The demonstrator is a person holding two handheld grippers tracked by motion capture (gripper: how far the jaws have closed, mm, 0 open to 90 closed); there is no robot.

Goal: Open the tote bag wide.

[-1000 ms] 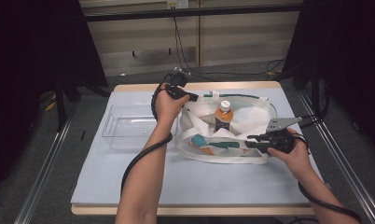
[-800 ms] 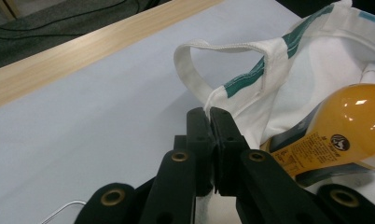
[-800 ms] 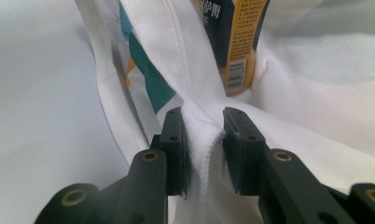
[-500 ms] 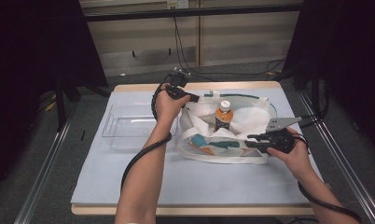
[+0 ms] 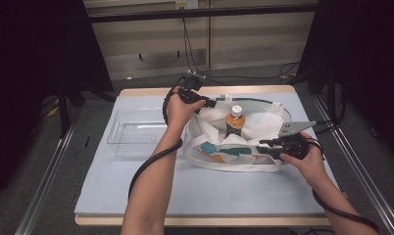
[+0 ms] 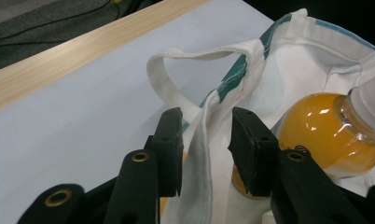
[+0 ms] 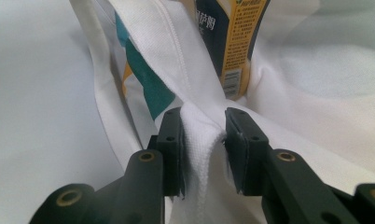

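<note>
Forearms come in from the bottom of the high view, and nearest to us the right gripper [image 5: 263,147] sits at the near right rim of the white tote bag [image 5: 254,125]. In the right gripper view we see its jaws pinched onto a bunched fold of the bag's white fabric [image 7: 202,135], the cloth squeezed between the pads so that only that thickness keeps them apart. Just past that fold stands the bottle [image 7: 232,42], its dark and yellow label close behind the cloth.

The bag lies on the pale blue mat [image 5: 209,191] that covers the table [image 5: 151,91], its mouth spread wide. The bottle [image 5: 234,121], orange with a white cap, stands upright inside it, near the middle.

Farther off, the left gripper [image 5: 212,103] reaches the far left rim of the bag. In the left gripper view we see its jaws set on either side of the bag's edge [image 6: 209,140], the one with the teal band, but with a gap between pads and cloth; they are partly open and we cannot say they press on it. One looped handle [image 6: 176,74] arches beyond them, and the bottle [image 6: 316,126] shows at the right, inside the bag.

To the left of the bag, apart from it, a clear plastic tray [image 5: 117,131] rests on the mat.
</note>
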